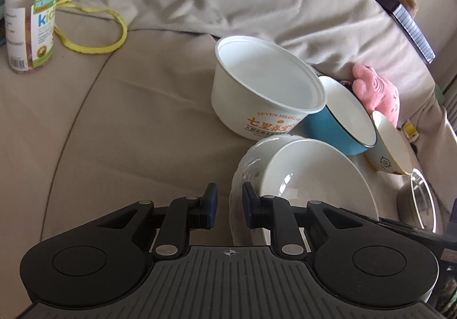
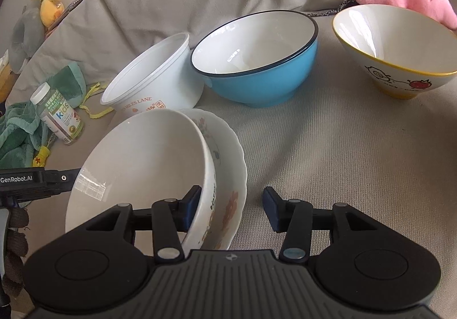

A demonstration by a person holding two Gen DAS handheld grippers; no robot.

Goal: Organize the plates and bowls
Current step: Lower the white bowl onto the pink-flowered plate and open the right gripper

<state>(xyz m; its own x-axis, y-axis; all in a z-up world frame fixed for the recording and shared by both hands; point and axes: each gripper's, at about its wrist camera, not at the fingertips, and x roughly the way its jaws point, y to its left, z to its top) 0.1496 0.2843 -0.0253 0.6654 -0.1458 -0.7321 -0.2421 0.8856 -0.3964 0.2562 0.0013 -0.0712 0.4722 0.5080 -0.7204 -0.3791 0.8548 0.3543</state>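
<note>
Scalloped plate (image 2: 237, 147) rim between open jaws

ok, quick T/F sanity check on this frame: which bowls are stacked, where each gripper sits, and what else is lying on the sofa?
1. The plain white bowl sits inside the scalloped floral dish. True.
2. The blue bowl lies upside down. False: it stands rim up, empty.
3. The right gripper is clamped on the yellow-rimmed bowl. False: its jaws are open, straddling the rims of the stacked pair; that bowl stands apart.
4. The left gripper straddles the floral dish's rim. True.
5. The white plastic tub holds food. False: it is empty.
6. A vitamin bottle stands on the sofa. True.
</note>
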